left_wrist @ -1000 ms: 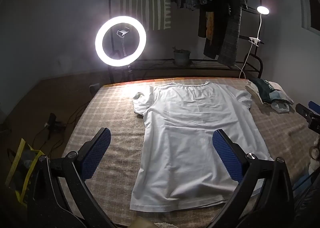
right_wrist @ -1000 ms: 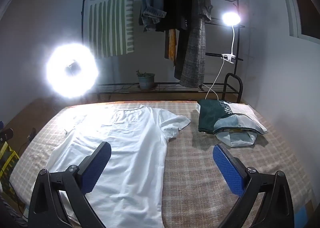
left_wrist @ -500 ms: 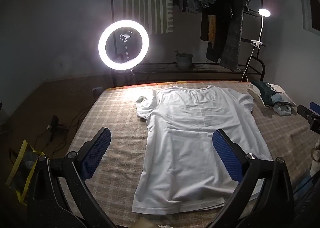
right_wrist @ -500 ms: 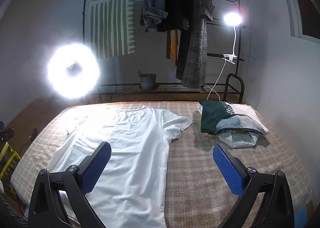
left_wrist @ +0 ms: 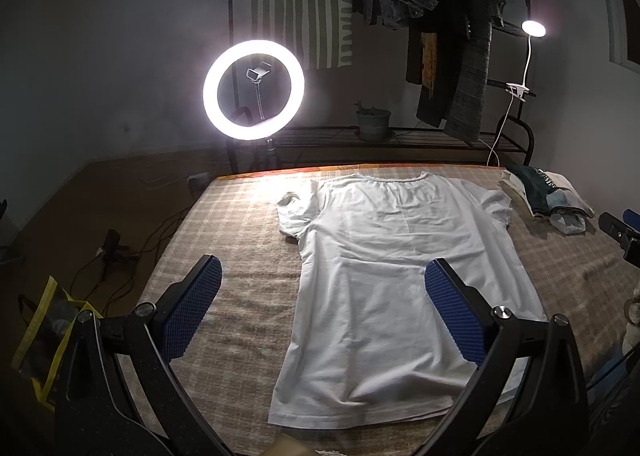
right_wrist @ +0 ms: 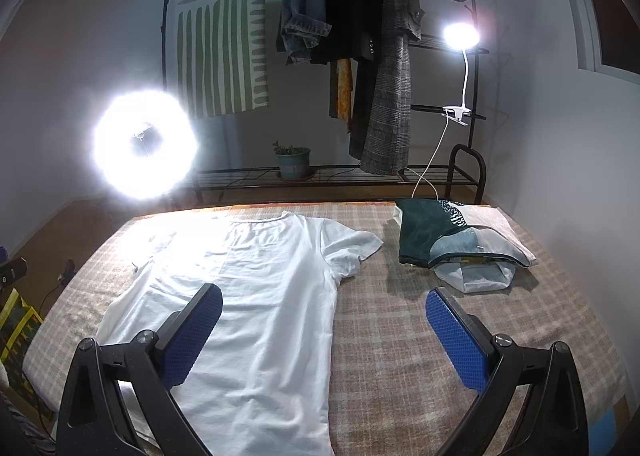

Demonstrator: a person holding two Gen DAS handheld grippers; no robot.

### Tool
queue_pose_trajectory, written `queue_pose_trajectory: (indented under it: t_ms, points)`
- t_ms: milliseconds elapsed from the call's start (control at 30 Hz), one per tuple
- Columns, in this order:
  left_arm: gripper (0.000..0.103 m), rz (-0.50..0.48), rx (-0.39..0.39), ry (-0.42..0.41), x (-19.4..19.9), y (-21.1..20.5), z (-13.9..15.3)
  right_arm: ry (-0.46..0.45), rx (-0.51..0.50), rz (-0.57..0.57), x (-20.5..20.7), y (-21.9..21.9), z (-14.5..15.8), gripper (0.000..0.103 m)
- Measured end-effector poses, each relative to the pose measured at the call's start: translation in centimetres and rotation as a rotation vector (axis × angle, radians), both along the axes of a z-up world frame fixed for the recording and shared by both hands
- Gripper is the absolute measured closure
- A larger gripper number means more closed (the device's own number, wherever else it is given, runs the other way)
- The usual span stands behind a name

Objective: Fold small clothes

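A white T-shirt [left_wrist: 384, 280] lies spread flat on the checked bed cover [left_wrist: 240, 296], collar at the far edge, hem near me. It also shows in the right wrist view [right_wrist: 260, 304]. My left gripper [left_wrist: 322, 308] is open and empty, held above the shirt's near left part. My right gripper [right_wrist: 324, 340] is open and empty, above the shirt's right edge. The right gripper's tip [left_wrist: 618, 232] shows at the right edge of the left wrist view.
A stack of folded clothes [right_wrist: 460, 248] lies at the bed's far right corner. A ring light [left_wrist: 254, 89] and a clothes rack [right_wrist: 360, 55] with a clip lamp [right_wrist: 460, 35] stand behind the bed. A yellow bag [left_wrist: 44, 336] is on the floor at left.
Both grippers have drawn back and risen slightly, so the shirt sits a little lower and farther in view. Both stay open. The shirt has not moved.
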State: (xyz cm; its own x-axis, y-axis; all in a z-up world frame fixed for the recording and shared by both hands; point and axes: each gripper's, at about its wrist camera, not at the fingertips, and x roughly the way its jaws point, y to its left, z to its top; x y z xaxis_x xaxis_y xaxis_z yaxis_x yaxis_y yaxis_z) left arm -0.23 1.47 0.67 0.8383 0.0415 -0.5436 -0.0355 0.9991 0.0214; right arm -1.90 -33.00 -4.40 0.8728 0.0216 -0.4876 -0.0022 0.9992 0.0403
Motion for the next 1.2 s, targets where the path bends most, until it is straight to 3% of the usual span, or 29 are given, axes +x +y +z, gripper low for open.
queue_pose_trajectory:
  t_ms: [1200]
  points:
    - [0.000,0.013,0.007,-0.005,-0.1,1.0,0.2,0.006,0.001,0.001,0.3,0.8,-0.3,0.000]
